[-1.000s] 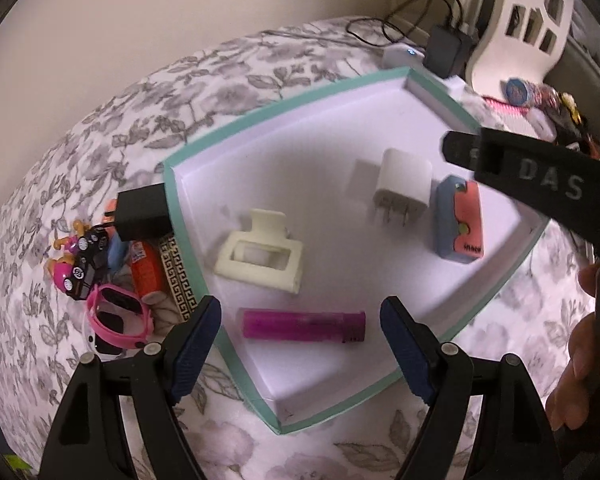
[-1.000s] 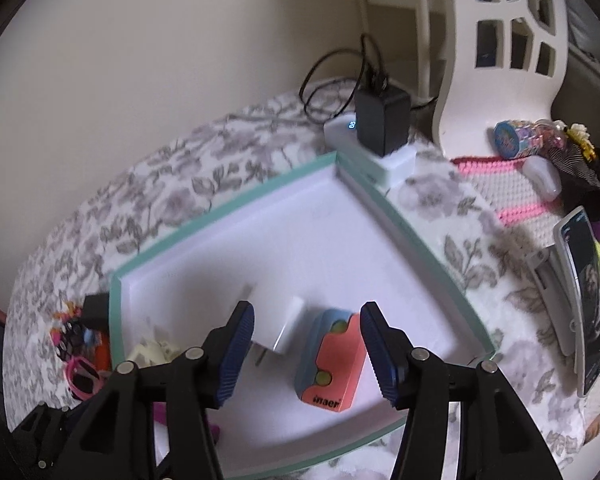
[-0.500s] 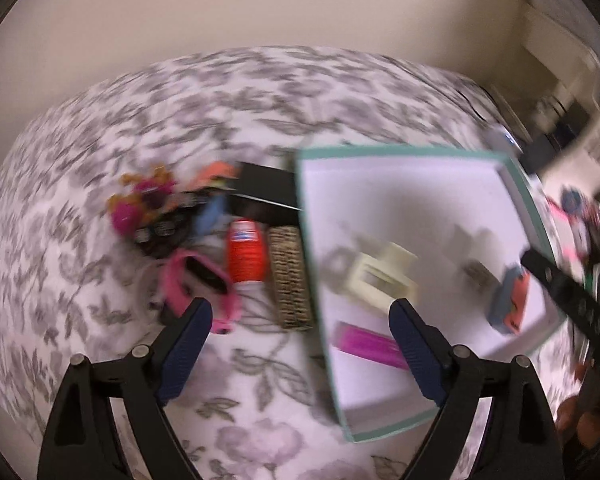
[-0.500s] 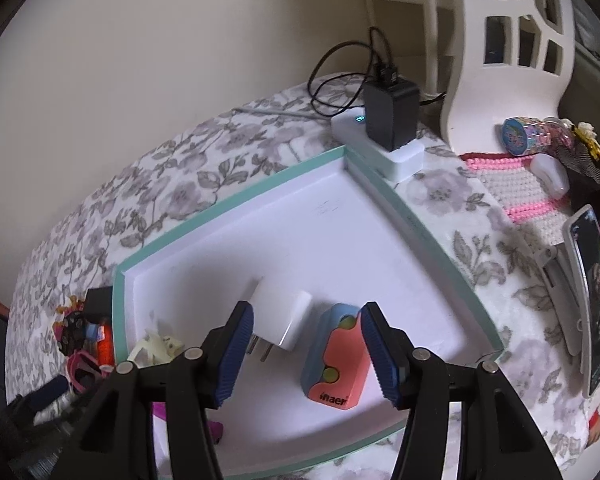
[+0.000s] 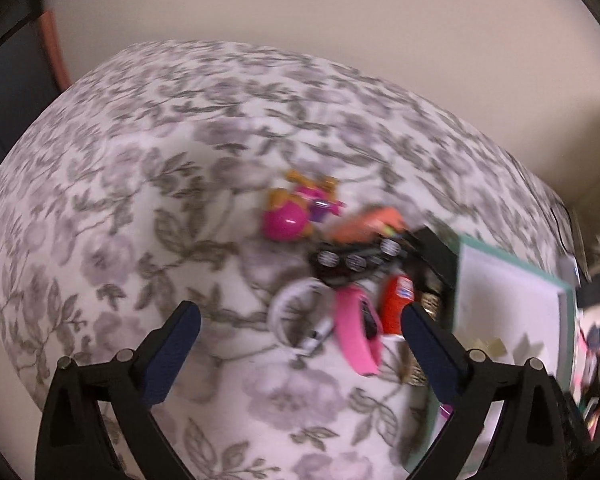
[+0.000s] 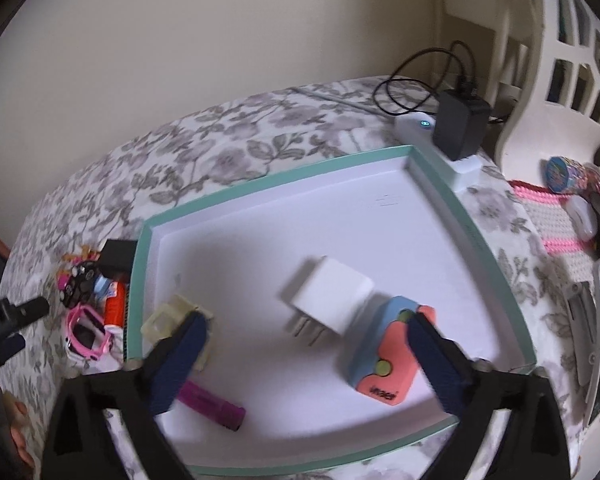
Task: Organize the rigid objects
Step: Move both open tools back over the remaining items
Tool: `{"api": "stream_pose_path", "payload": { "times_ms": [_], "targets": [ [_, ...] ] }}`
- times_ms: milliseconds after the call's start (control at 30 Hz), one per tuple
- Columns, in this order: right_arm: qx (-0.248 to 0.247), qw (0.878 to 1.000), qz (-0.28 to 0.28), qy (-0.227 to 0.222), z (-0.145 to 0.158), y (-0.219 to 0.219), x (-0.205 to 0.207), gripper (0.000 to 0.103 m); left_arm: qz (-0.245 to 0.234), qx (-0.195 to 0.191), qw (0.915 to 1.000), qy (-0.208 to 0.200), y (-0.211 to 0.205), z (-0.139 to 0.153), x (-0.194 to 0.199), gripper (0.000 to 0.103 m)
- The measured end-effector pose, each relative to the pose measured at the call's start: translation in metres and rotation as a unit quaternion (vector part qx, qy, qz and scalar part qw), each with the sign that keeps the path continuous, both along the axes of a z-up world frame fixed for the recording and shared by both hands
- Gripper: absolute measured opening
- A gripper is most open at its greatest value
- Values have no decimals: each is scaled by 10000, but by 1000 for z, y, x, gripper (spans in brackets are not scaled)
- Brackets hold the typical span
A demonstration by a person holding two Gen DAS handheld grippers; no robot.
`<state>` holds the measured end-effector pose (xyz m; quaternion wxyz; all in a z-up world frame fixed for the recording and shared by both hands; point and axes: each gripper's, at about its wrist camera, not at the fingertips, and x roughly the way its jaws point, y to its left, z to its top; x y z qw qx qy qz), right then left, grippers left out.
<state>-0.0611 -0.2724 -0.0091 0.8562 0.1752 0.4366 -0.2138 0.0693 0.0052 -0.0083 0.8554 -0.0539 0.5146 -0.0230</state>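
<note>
Currently both grippers point down over a floral-cloth surface (image 6: 228,136) that carries a teal-rimmed tray (image 6: 488,248).

Right gripper (image 6: 304,364): jaws opening, wide apart, nothing pressed between the pads. It hangs over the near part of the tray. Inside the tray: white plug (image 6: 332,296) about mid-floor, pink-and-blue block (image 6: 388,360) just right of the plug, cream clip (image 6: 168,320) near the left wall, magenta tube (image 6: 216,404) near the front wall.

Left gripper (image 5: 300,352): jaws opening, wide, empty. View is motion-blurred. It hovers over a cluster of loose things left of the tray (image 5: 516,296): pink band (image 5: 356,340), red tube (image 5: 396,300), white ring (image 5: 292,312), black piece with round dials (image 5: 352,264), magenta toy (image 5: 288,220). The band and red tube lie just beside the tray's left wall; the toy sits farthest from it.

A black adapter (image 6: 460,128) stands at the tray's far corner, outside the rim.
</note>
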Motion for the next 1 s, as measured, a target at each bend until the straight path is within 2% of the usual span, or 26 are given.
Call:
{"api": "stream_pose_path", "payload": {
  "times_ms": [233,733,1000],
  "targets": [
    [-117,9995,298,-10,1,17,8,103,327,-152,9993,-27,23,0,6,100],
    [-342,9944,979,185,0,62,27,103,209,-342,9992,18,23,-3,12,100],
    [-309,9925,1181,55,22,84,46,103,200,-446,9988,91,25,-7,17,100]
  ]
}}
